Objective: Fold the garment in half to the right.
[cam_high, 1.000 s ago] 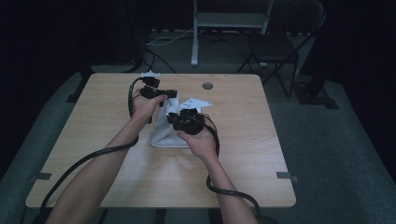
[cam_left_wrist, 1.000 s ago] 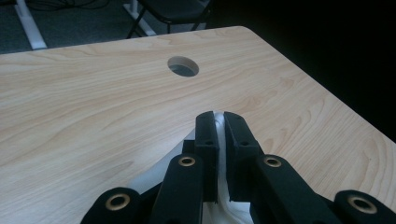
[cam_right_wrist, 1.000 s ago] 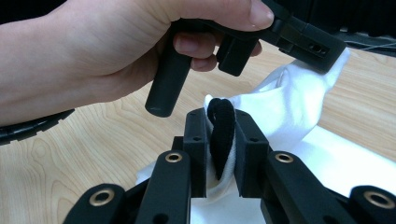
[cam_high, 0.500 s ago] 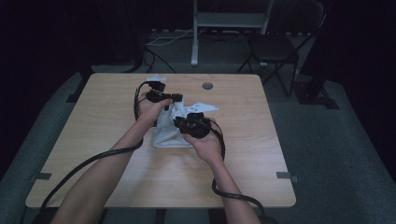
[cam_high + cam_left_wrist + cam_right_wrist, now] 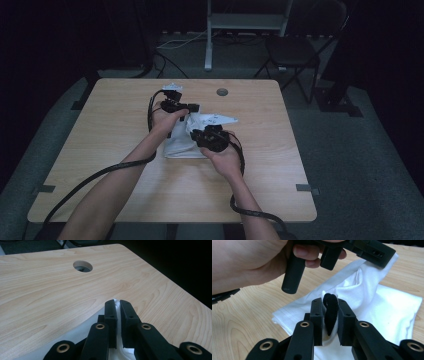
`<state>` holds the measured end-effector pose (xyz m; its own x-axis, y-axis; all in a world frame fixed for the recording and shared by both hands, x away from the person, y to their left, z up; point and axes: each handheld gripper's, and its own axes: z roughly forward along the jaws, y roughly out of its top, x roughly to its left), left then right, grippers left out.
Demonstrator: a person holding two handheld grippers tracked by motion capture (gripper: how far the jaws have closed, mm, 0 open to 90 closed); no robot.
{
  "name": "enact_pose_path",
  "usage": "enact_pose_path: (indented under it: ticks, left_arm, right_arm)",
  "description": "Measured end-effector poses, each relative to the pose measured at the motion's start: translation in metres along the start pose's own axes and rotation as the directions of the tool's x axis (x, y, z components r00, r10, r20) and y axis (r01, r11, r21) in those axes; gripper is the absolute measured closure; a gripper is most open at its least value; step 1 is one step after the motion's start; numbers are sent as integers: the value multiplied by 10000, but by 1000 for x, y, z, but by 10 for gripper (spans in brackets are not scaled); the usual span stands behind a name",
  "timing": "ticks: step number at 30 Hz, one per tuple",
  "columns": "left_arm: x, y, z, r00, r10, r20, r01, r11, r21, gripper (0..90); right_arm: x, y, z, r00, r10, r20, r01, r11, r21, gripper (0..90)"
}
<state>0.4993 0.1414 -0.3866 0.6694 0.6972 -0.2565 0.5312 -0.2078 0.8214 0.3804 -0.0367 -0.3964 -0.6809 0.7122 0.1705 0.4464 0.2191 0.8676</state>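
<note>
White cloth (image 5: 182, 142) mid-table, both my grippers pinching its folds: left gripper (image 5: 186, 107), right gripper (image 5: 202, 136). Bare wood all round; cable hole (image 5: 222, 92) at 1 o'clock.

Claw (image 5: 330, 315) clamped on white cloth (image 5: 367, 307)

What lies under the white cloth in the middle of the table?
The white cloth lies on the wooden table; bare wood shows all around it. Whether anything sits beneath its folds cannot be seen, since the fabric covers that spot.
</note>
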Motion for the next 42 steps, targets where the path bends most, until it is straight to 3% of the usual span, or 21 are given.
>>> enact_pose_path:
  ticks: [25,34,42]
  left_arm:
    - [-12,1,12,9990,435,-45,-433,9985,339,849]
    - [-17,-1,17,9967,794,-143,-781,9940,761,849]
    - [-18,-1,18,9963,840,-177,-822,9929,864,849]
  right_arm:
    - [-7,-10,-6,9996,268,49,-268,9996,16,775]
    - [-9,-16,-4,9987,486,139,-488,9987,109,776]
    - [-9,-17,-5,9987,485,134,-487,9987,176,775]
